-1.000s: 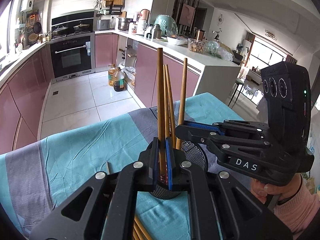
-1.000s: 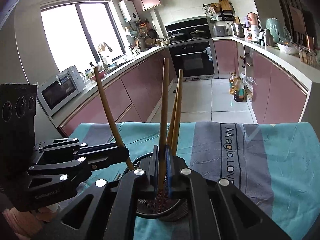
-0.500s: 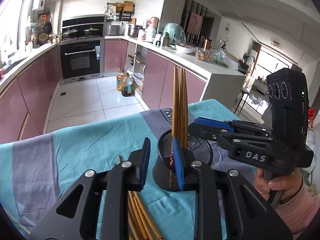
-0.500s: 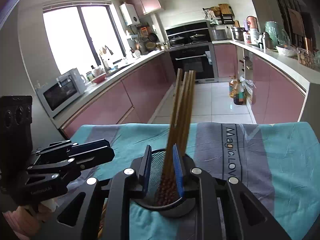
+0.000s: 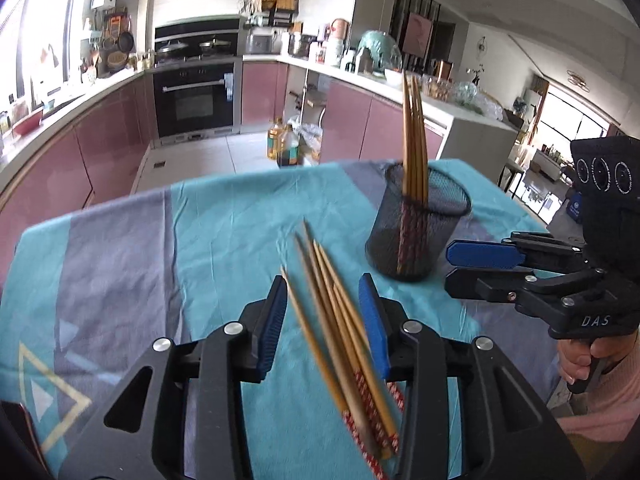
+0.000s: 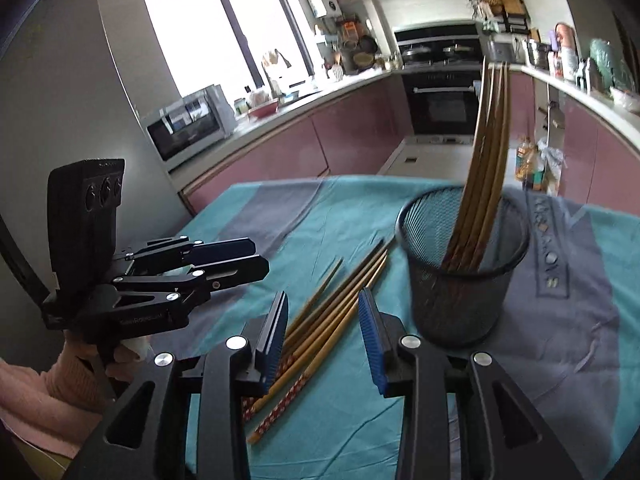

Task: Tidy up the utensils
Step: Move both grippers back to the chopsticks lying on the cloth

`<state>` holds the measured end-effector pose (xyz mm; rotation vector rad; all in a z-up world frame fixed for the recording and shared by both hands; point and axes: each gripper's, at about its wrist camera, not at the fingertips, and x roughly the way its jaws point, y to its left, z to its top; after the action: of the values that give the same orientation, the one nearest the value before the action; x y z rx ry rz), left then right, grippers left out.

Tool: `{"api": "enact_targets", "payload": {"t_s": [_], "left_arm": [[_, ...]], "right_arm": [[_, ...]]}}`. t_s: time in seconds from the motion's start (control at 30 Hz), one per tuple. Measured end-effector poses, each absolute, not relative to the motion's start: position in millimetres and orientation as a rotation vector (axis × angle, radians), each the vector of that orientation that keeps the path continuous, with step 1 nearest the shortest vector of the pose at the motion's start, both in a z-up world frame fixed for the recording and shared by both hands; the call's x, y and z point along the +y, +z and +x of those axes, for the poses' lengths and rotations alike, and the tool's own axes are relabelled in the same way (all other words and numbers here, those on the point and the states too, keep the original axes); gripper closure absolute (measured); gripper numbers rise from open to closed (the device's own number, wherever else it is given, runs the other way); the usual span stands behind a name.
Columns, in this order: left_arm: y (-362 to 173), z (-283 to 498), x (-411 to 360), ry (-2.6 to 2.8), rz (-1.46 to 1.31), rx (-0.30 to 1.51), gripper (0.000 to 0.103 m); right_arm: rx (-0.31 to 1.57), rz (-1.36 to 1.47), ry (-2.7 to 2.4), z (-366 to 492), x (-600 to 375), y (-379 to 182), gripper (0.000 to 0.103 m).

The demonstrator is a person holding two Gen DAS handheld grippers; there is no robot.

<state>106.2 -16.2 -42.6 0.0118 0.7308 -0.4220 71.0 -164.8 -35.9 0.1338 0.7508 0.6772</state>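
Observation:
A black mesh cup [image 5: 416, 224] stands on the table and holds several wooden chopsticks [image 5: 414, 140] upright; it also shows in the right wrist view [image 6: 464, 276] with the chopsticks [image 6: 486, 152] in it. Several loose chopsticks [image 5: 340, 320] lie on the cloth, also in the right wrist view [image 6: 332, 304]. My left gripper [image 5: 323, 308] is open and empty above the loose chopsticks. My right gripper [image 6: 323, 320] is open and empty, just left of the cup and over the loose chopsticks. Each gripper shows in the other's view: right [image 5: 484, 266], left [image 6: 244, 258].
A teal and grey cloth [image 5: 224, 232] covers the table. Beyond its far edge lie the kitchen floor, pink cabinets and an oven [image 5: 194, 100]. A microwave [image 6: 188, 124] sits on the counter at the left.
Both grippers let go of their chopsticks, which now stand in the cup. Both grippers opened and drew back from the cup, toward the loose chopsticks.

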Motion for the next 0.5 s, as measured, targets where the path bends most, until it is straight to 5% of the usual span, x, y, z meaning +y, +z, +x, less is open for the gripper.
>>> {"api": "enact_targets", "payload": {"t_s": [0.5], "left_arm": [[-106, 106, -24, -0.403, 0.042, 0.874, 0.066]], "right_arm": [[0.887, 0.050, 0.619, 70, -125, -81, 0.069]]}}
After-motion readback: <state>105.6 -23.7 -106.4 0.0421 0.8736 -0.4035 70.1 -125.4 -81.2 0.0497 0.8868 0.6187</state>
